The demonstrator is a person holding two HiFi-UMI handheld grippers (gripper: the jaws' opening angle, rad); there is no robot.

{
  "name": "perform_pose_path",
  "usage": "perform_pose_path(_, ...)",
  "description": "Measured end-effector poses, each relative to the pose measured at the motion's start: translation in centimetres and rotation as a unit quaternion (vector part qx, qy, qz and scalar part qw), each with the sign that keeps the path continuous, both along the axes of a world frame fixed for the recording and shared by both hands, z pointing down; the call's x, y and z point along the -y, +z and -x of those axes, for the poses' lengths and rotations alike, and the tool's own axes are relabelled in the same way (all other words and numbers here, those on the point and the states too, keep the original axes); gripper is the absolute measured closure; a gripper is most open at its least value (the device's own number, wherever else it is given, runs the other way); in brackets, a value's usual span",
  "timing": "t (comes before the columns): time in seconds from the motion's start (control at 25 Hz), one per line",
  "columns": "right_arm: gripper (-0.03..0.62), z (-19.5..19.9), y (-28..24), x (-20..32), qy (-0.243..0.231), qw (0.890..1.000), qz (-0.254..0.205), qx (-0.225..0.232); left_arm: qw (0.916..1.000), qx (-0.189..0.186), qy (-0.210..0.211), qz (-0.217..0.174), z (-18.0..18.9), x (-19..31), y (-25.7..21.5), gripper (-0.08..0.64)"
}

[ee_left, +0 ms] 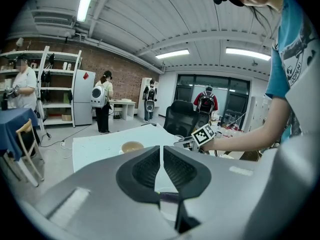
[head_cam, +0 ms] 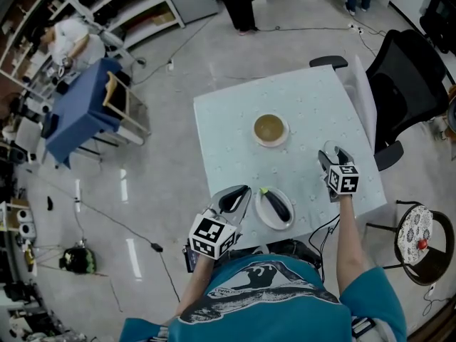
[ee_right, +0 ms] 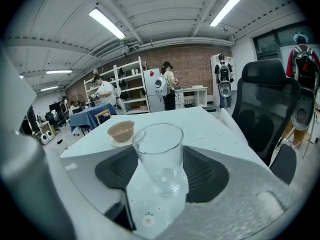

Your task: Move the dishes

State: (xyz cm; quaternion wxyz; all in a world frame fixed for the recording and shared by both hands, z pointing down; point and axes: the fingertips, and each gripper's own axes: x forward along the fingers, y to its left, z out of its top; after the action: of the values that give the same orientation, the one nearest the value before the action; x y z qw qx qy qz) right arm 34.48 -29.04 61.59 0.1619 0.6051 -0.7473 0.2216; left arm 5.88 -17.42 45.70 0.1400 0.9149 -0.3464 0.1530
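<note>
**Glass between spread jaws, left claw shut**

Here, brackets a clear empty glass [ee_right: 159, 154] with the right claw [head_cam: 333, 154], jaws spread wide and one dark ribbed pad [ee_right: 117, 171] to either side of it. Appears to leave a gap between pads and glass lower down, though hard to tell about any touch near the rim through the clear wall. Rests the glass upright on the pale flowered table [head_cam: 228, 141], near the right edge. Holds the left claw [head_cam: 239, 194] closed, jaws tip to tip and nothing between them, over the near left corner of the table, just beside a white plate [head_cam: 265, 219]. On that plate, a dark long item [head_cam: 279, 206] with a green tip, lying across it. Toward the middle of the table, well apart from both claws, a tan bowl [head_cam: 270, 127] seated on a small saucer [head_cam: 271, 143]. Past the right edge of the table, a black office chair [head_cam: 410, 77]. Farther off, shelves [ee_right: 127, 81] along a brick wall [ee_right: 195, 66] and people [ee_right: 169, 86] standing.
</note>
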Motion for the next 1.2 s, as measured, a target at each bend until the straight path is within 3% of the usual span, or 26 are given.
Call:
perform_pose_path(0.32,0.308,-0.3,-0.9,-0.5,-0.003,1.000,-0.003,-0.006,1.0000,0.003,0.000,0.003,0.2,-0.4,0.3,0.528)
perform_pose_path(0.68,0.307,-0.5,-6.6,-0.2,-0.010,0.998,-0.063,-0.012,1.0000,0.002,0.004,0.006,0.1,-0.3,0.6,0.528)
perform_pose_path(0.96,0.307,2.6,-10.6,1.2,-0.056,0.994,-0.098,-0.013,0.9999,-0.002,-0.001,0.010,0.3,-0.4,1.1,0.528)
perform_pose_path(1.2,0.307,7.0,-11.5,2.9,-0.115,0.988,-0.098,-0.010,0.9996,-0.006,-0.024,0.014,1.5,-0.2,1.5,0.528)
